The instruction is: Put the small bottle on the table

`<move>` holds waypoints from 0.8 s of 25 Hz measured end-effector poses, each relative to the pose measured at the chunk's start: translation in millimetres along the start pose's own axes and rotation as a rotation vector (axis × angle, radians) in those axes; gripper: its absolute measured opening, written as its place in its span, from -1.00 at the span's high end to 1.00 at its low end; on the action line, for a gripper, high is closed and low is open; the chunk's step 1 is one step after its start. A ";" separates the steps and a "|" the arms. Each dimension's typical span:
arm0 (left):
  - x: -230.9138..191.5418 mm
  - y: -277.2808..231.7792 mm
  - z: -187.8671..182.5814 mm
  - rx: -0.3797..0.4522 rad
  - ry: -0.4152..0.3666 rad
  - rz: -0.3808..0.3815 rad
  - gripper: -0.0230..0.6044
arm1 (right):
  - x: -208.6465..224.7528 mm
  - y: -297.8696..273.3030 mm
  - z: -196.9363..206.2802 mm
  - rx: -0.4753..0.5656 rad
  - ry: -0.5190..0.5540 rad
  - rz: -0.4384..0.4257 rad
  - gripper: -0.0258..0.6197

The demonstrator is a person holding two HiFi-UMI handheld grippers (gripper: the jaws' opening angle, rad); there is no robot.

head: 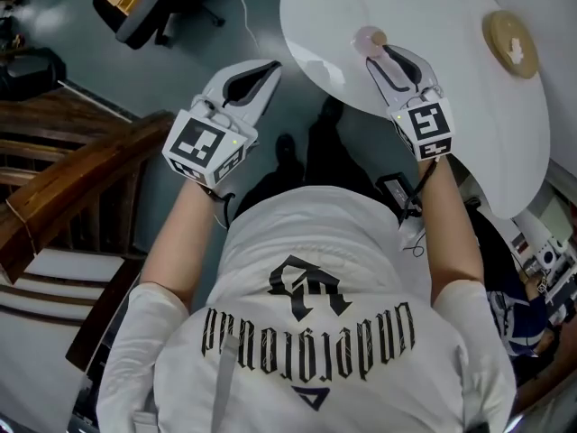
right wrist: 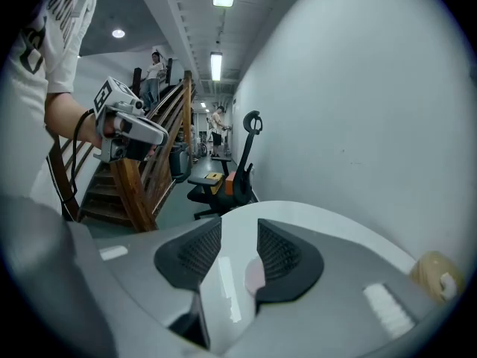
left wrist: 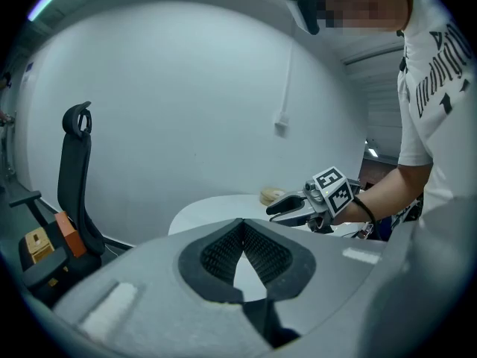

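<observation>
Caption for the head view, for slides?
Open right tool at the small bottle on the white round table; left tool shut and empty, beside the table.

Left forearm (head: 185, 233) and right forearm (head: 448, 228) bare, stretched forward, left gripper (head: 269, 69) tilted slightly down, jaws closed tip to tip on nothing, right gripper (head: 379, 57) angled lower, jaws spread wide, pads clamping nothing.

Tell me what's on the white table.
The small bottle, just ahead of the open right gripper, and a tan disc. The tabletop under that gripper is covered.
</observation>
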State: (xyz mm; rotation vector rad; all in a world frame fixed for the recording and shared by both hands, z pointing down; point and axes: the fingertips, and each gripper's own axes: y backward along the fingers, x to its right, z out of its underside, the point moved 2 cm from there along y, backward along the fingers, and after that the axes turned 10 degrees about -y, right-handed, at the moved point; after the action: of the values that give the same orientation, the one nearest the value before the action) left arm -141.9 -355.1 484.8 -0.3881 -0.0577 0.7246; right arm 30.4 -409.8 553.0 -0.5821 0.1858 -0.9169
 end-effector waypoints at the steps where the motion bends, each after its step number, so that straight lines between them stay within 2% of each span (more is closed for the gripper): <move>1: 3.0 6.7 0.2 0.002 0.004 0.003 0.91 | -7.0 6.7 -4.1 0.009 -0.004 0.004 0.45; 6: 16.1 37.7 -3.6 0.019 -0.019 0.018 0.91 | -37.3 42.3 -25.1 0.066 -0.013 0.039 0.45; 20: 51.7 135.4 -50.7 0.149 -0.108 0.040 0.91 | -136.2 128.2 -78.2 0.229 -0.065 0.102 0.51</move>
State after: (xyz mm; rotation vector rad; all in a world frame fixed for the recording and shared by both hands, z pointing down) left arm -179.7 -245.6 384.1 -0.2083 -0.0970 0.7841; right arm 6.3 -273.0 405.5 -0.3859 0.0506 -0.8065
